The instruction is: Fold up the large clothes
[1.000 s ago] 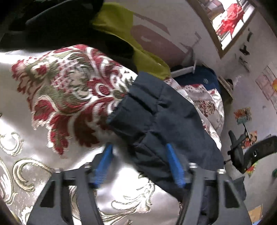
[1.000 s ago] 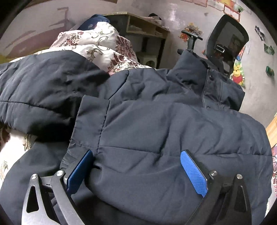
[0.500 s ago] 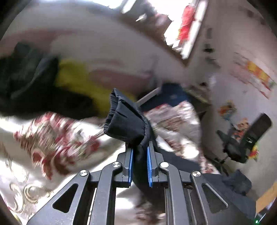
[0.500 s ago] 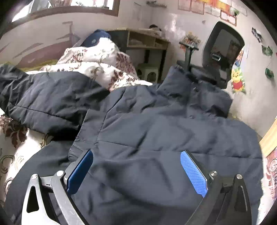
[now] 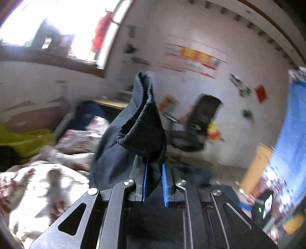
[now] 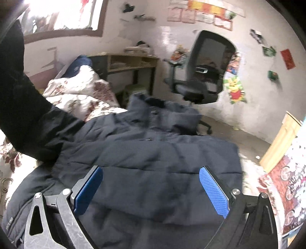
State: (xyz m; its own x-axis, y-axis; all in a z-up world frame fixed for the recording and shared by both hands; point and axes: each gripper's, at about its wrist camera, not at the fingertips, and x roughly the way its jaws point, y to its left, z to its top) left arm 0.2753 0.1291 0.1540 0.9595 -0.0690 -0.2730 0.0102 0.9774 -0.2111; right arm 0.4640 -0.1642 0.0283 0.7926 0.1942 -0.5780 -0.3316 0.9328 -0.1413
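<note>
Navy jacket (image 6: 156, 153) sleeve end pinched: left tool (image 5: 154, 168) | right tool (image 6: 151, 182) spread | background blurred

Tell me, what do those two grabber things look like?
Both are made of black metal bars with triangle-shaped holes and shiny silver bolts. The left gripper has thin blue pads inside its fingers. The right gripper has bumpy blue pads and scratched bars. No cables or sleeves show.

A lived-in home bedroom

A bed (image 6: 80, 99) with floral bedding, a wooden desk (image 6: 132, 61), an office chair (image 6: 206, 72) and stickers (image 6: 235, 88) on scuffed walls (window (image 6: 63, 15) behind).
</note>
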